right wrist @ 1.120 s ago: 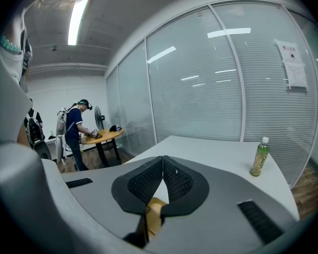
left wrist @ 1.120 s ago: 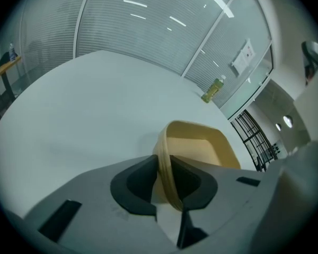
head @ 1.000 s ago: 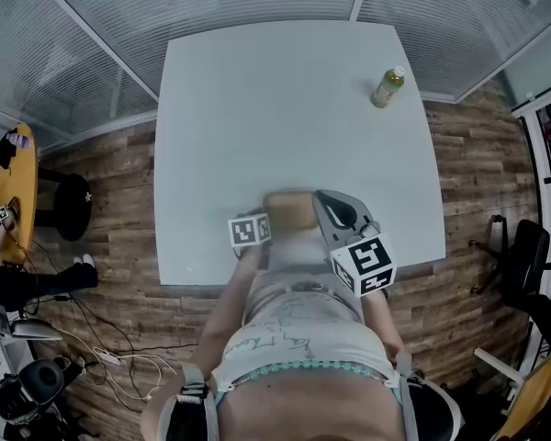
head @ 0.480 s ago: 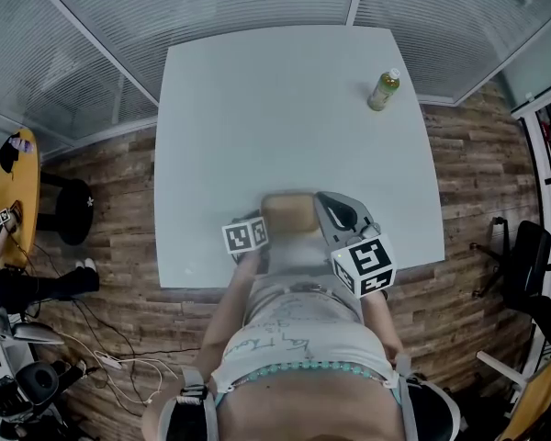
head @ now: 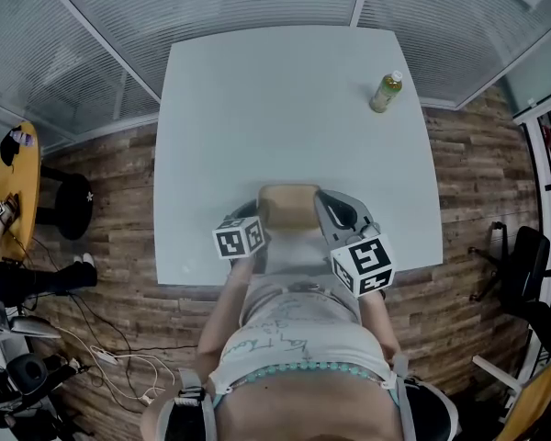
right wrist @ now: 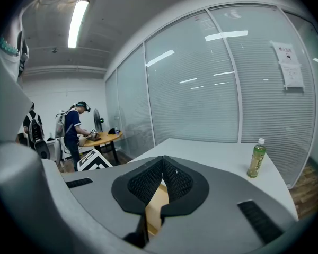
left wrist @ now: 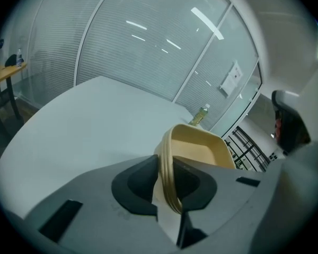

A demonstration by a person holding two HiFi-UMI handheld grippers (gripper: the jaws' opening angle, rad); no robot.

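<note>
Tan plastic tray: I hold it by two opposite sides, over the near edge of the white table, close to my body. The head view does not settle whether its base rests on the table.

Left gripper: the left gripper view shows my two dark pads pinching the tray's ribbed rim, which stands edge-on between them. The tray's open inside runs away beyond the pads to the right. A sheet of paper is fixed to the glass wall behind the table, which only the two gripper views show clearly.

Right gripper: the right gripper view shows the textured pads pressed together at their tips, with a strip of the tray's tan wall caught in the narrow gap lower down. This view alone shows a person standing at a round wooden table beyond the glass, and a black-and-white marker cube low at the left.

The head view alone shows the whole layout. The tray lies directly between the two grippers and touches both. A green bottle stands upright near the table's far right corner, well apart from the tray. Wooden flooring surrounds the table.
</note>
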